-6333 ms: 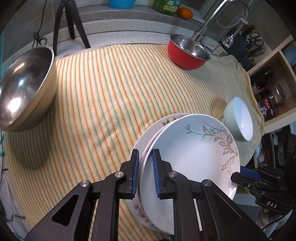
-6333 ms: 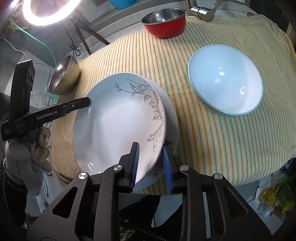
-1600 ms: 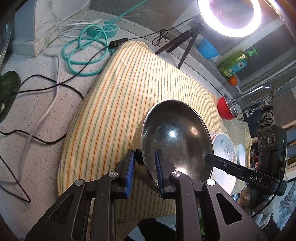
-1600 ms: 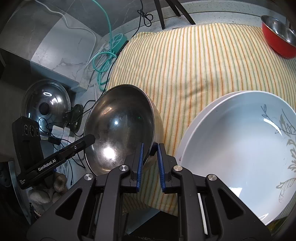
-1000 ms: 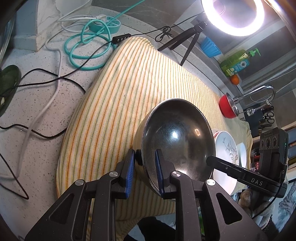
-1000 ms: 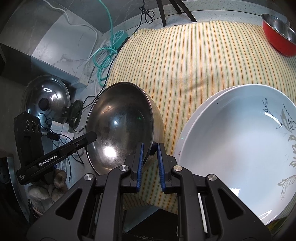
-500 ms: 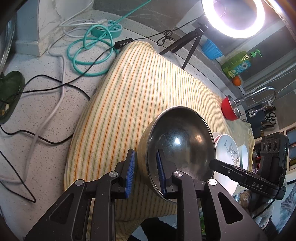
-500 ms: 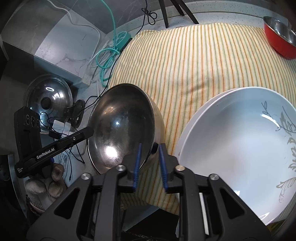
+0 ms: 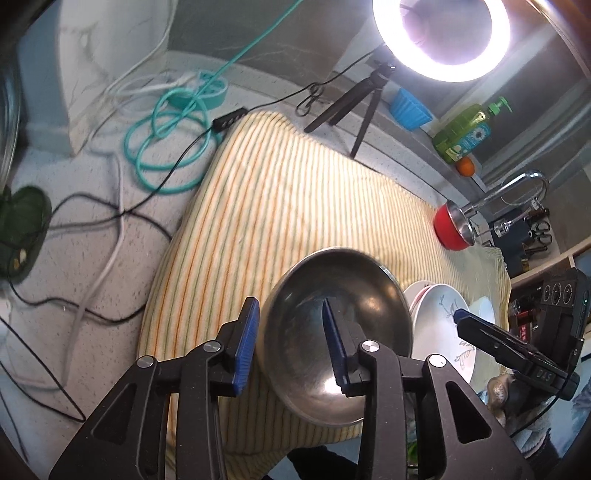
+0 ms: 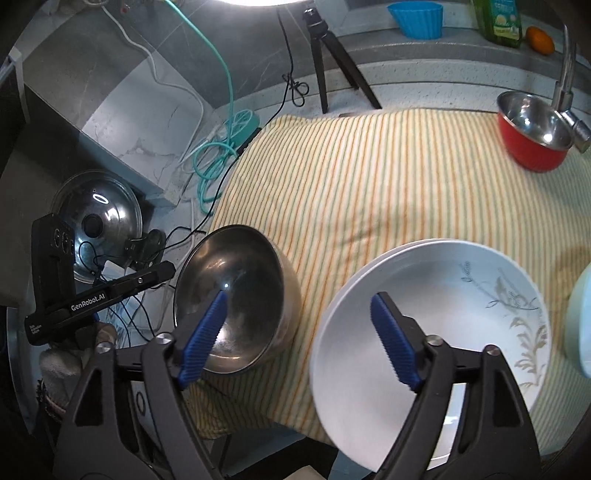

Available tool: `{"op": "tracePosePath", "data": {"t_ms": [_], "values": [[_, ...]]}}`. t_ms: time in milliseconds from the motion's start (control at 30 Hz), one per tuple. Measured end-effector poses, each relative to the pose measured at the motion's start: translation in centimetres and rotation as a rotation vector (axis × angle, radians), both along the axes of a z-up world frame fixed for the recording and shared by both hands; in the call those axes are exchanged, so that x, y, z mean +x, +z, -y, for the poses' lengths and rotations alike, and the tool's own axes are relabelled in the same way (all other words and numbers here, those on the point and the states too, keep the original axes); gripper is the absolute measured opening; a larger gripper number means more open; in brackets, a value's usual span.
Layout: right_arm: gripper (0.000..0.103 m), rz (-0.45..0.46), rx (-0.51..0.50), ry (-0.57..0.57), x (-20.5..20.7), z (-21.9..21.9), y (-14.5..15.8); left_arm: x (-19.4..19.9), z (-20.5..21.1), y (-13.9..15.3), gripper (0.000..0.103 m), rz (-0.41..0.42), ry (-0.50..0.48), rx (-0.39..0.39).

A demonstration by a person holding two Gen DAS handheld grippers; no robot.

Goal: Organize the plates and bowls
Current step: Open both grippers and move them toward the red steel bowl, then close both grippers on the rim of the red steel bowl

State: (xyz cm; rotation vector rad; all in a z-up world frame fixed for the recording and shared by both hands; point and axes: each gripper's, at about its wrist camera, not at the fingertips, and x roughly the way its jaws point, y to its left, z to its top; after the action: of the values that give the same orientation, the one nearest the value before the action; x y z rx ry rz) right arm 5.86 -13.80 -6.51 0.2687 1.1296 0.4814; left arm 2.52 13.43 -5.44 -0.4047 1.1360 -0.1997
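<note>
A large steel bowl (image 9: 340,332) (image 10: 236,295) rests on the striped cloth (image 9: 280,221) near its front left corner. My left gripper (image 9: 291,343) is open, its jaws astride the bowl's near rim without gripping. My right gripper (image 10: 299,336) is wide open above the cloth between the bowl and the stacked white plates (image 10: 436,332). The plates also show in the left wrist view (image 9: 443,325). A red bowl (image 10: 532,133) stands at the far right by the tap. A pale green bowl (image 10: 580,325) is at the right edge.
Cables and a teal hose (image 9: 166,147) lie on the counter left of the cloth. A ring light on a tripod (image 9: 439,40), a blue cup (image 10: 413,18) and a soap bottle (image 9: 465,136) stand at the back. A pot lid (image 10: 96,221) lies at the left.
Both grippers have opened and let go of the steel bowl's rim. The bowl now rests on the cloth. The right gripper has pulled back and up.
</note>
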Motion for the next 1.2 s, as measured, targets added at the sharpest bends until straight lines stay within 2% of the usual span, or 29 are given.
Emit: {"op": "tracePosePath", "data": {"t_ms": [100, 200, 333, 633, 900, 1133, 1200], "values": [[0.088, 0.022, -0.035, -0.01, -0.1, 1.4, 0.6, 0.6, 1.1, 0.7, 0.051, 0.025, -0.023, 0.006], [0.089, 0.039, -0.051, -0.027, -0.1, 3.2, 1.0, 1.4, 2.5, 1.3, 0.058, 0.038, -0.051, 0.007], [0.089, 0.056, -0.065, -0.055, -0.3, 5.8, 1.8, 2.6, 4.6, 1.6, 0.059, 0.041, -0.09, 0.002], [0.089, 0.092, -0.071, -0.209, 0.2, 13.7, 3.4, 5.5, 10.4, 2.2, 0.059, 0.059, -0.196, -0.022], [0.089, 0.082, -0.069, -0.324, 2.0, 20.7, 3.6, 8.6, 16.4, 1.9, 0.059, 0.064, -0.285, -0.04], [0.088, 0.002, 0.07, -0.44, 5.3, 26.3, 1.7, 11.9, 21.3, 0.9, 0.059, 0.032, -0.33, -0.096], [0.085, -0.023, 0.113, -0.462, 6.3, 27.3, 0.9, 13.0, 22.5, 0.7, 0.059, 0.027, -0.331, -0.106]]}}
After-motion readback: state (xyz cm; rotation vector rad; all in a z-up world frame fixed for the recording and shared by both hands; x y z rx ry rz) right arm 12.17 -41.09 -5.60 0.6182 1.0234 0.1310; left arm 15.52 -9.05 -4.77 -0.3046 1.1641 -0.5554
